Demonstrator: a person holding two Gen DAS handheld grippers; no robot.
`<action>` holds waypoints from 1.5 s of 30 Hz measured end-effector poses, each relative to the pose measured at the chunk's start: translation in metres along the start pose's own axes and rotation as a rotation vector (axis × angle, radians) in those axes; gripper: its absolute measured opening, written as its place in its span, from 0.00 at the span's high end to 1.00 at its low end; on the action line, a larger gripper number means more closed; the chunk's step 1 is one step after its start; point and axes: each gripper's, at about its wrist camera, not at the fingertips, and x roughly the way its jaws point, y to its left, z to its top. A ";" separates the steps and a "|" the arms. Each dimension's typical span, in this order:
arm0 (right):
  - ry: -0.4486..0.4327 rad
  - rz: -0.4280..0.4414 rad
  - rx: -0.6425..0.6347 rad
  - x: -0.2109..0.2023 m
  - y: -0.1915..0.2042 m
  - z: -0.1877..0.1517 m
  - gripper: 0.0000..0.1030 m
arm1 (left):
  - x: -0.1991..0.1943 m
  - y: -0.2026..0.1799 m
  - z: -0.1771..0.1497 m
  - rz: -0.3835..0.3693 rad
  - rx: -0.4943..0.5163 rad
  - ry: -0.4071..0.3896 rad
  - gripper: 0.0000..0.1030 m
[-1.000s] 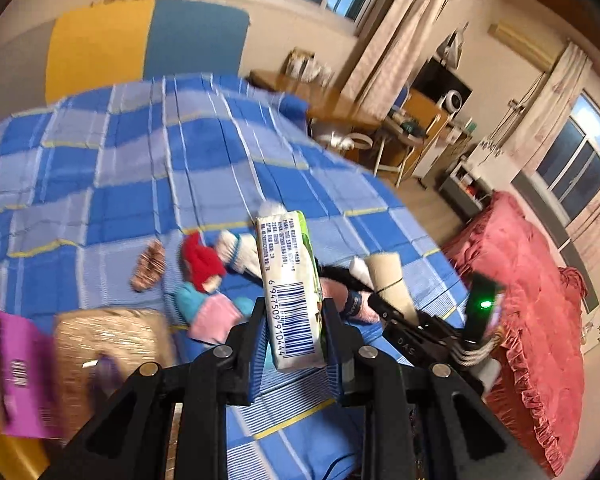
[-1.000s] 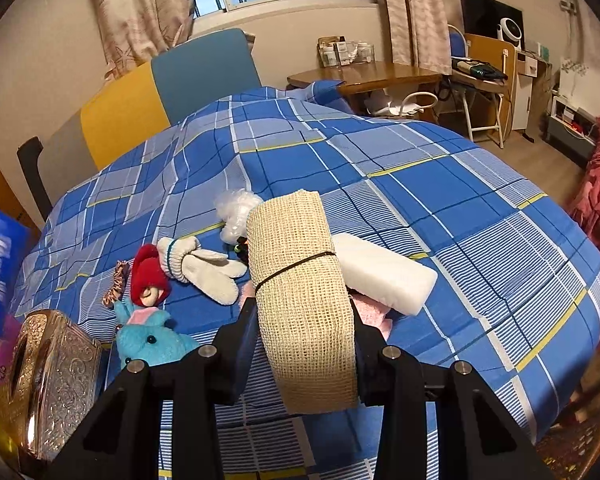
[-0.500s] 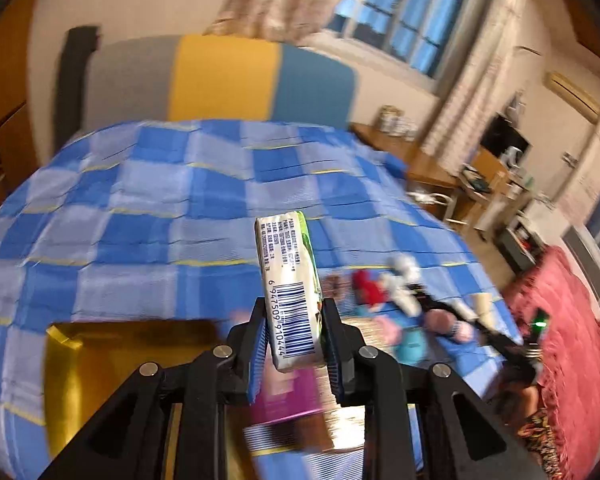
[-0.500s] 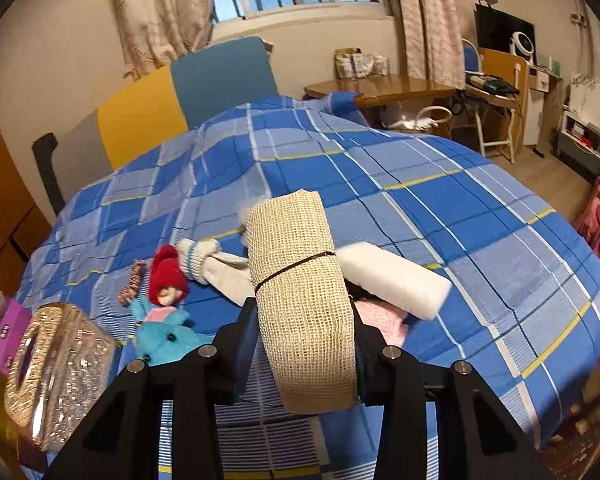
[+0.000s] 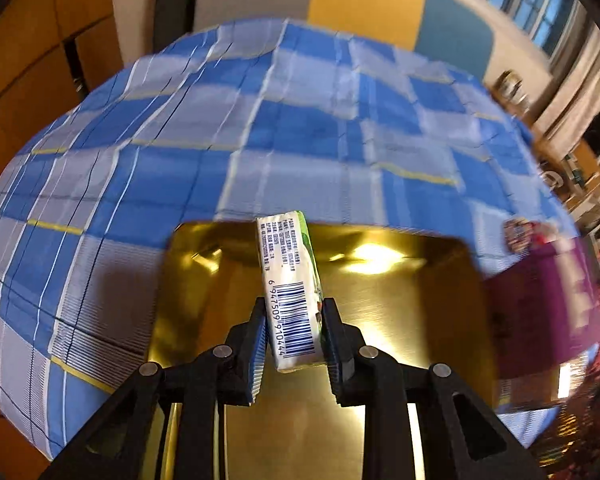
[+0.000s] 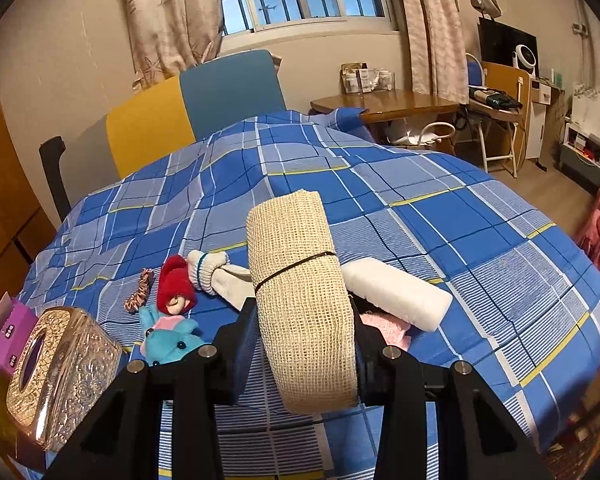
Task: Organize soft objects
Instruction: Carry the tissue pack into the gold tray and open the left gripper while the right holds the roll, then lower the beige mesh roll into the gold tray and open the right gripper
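Observation:
My left gripper point(image 5: 294, 332) is shut on a small tissue pack point(image 5: 291, 292) with a barcode, held above a shiny gold tray point(image 5: 400, 320) on the blue plaid bedspread point(image 5: 260, 140). In the right wrist view my right gripper point(image 6: 304, 344) is shut on a beige mesh roll point(image 6: 300, 292) bound with a black band, raised over the bed. Beneath and beyond it lie a white foam block point(image 6: 396, 294), a pink fluffy piece point(image 6: 388, 330), a white sock point(image 6: 224, 276), a red-hatted doll point(image 6: 175, 286), a blue plush toy point(image 6: 168, 340) and a striped hair tie point(image 6: 140, 290).
An ornate gold tissue box point(image 6: 56, 372) and a purple box point(image 6: 8, 334) stand at the bed's left edge; the purple box point(image 5: 540, 304) also shows blurred right of the tray. A yellow and blue headboard point(image 6: 188, 116), a wooden table point(image 6: 388, 104) and chairs stand behind the bed.
The left gripper has swung left and down with the tissue pack, from over the pile of soft things to above the gold tray. The right gripper has stayed put with the roll.

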 end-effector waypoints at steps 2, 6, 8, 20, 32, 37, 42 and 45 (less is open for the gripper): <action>-0.001 -0.007 0.006 0.000 -0.002 0.000 0.61 | 0.017 0.012 -0.002 0.018 -0.013 0.032 0.76; -0.002 -0.015 0.016 0.000 -0.004 0.001 0.61 | 0.037 0.027 -0.001 0.062 -0.002 0.050 0.75; -0.002 -0.020 0.019 0.001 -0.005 0.001 0.61 | 0.044 0.032 0.001 0.080 0.009 0.058 0.72; -0.029 -0.039 -0.027 -0.004 0.004 0.001 0.61 | 0.003 0.050 -0.006 0.145 -0.073 -0.080 0.62; -0.033 0.021 -0.014 -0.035 0.045 0.006 0.61 | -0.027 0.038 -0.061 0.074 -0.103 -0.162 0.62; -0.069 0.113 -0.070 -0.068 0.108 0.023 0.61 | -0.028 0.018 -0.086 -0.025 -0.112 -0.162 0.62; -0.077 0.240 -0.171 -0.092 0.190 0.024 0.61 | -0.029 0.007 -0.106 -0.089 -0.132 -0.159 0.62; -0.052 0.337 -0.219 -0.101 0.243 0.017 0.60 | -0.032 0.008 -0.114 -0.082 -0.131 -0.173 0.62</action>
